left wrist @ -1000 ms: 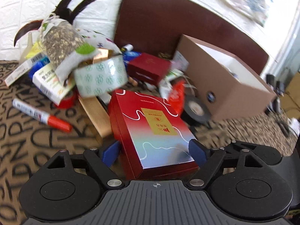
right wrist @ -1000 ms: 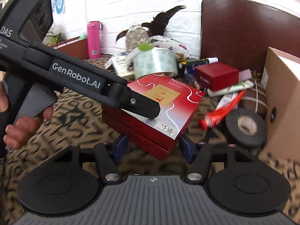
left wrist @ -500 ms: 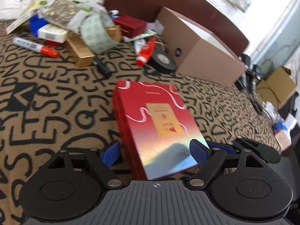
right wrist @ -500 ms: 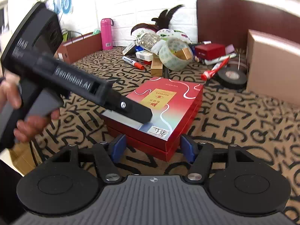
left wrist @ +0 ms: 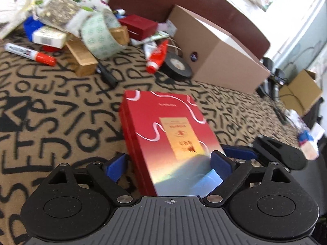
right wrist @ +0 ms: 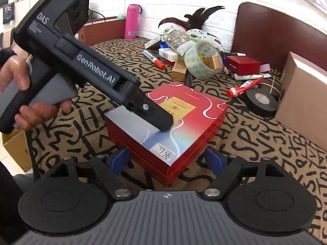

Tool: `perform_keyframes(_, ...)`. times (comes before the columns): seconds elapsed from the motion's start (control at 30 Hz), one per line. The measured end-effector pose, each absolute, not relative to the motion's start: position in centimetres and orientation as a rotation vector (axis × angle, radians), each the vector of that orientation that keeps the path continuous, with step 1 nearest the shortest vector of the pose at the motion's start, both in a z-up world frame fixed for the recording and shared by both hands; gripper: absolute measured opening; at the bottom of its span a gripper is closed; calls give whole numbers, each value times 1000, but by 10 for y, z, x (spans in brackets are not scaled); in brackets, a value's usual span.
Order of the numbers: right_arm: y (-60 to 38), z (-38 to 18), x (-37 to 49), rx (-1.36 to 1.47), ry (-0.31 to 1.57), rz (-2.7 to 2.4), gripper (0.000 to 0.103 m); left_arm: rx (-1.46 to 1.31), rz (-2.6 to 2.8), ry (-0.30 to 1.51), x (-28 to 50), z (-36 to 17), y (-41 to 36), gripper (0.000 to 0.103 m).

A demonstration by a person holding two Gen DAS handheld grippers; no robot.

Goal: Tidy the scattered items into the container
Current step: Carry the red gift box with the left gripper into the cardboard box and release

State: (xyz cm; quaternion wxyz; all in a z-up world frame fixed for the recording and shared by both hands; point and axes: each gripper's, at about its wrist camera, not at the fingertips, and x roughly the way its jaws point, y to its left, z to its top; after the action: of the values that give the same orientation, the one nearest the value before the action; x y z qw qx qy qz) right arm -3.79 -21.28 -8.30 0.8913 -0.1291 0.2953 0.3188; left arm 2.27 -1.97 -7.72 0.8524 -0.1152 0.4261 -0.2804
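Observation:
A large flat red gift box (left wrist: 167, 130) with white ribbon lines is held above the patterned bed. My left gripper (left wrist: 169, 163) is shut on its near end. In the right wrist view the box (right wrist: 173, 122) has my right gripper (right wrist: 167, 161) shut on its near corner, while the left gripper's finger (right wrist: 155, 114) lies across its top. The cardboard container (left wrist: 216, 47) stands open at the back right; its side also shows in the right wrist view (right wrist: 302, 102).
A pile sits at the back: tape roll (left wrist: 100, 36), marker (left wrist: 30, 53), gold box (left wrist: 81, 57), small red box (left wrist: 139, 26), red tube (left wrist: 157, 55), black tape roll (left wrist: 177, 65). A brown headboard (right wrist: 276, 28) stands behind. A pink bottle (right wrist: 131, 21) stands far left.
Both grippers have carried the red box back from the pile toward the near side of the bed. The pile and the container now lie farther off.

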Motion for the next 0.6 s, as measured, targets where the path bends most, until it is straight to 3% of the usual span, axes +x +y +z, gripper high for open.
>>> perform_keyframes(0.17, -211, -86, -33, -239, 616, 678, 88, -242, -600, 888, 22, -81, -22, 102)
perform_keyframes(0.6, -204, -86, -34, -195, 638, 636, 87, -161, -552, 845, 14, -63, -39, 100)
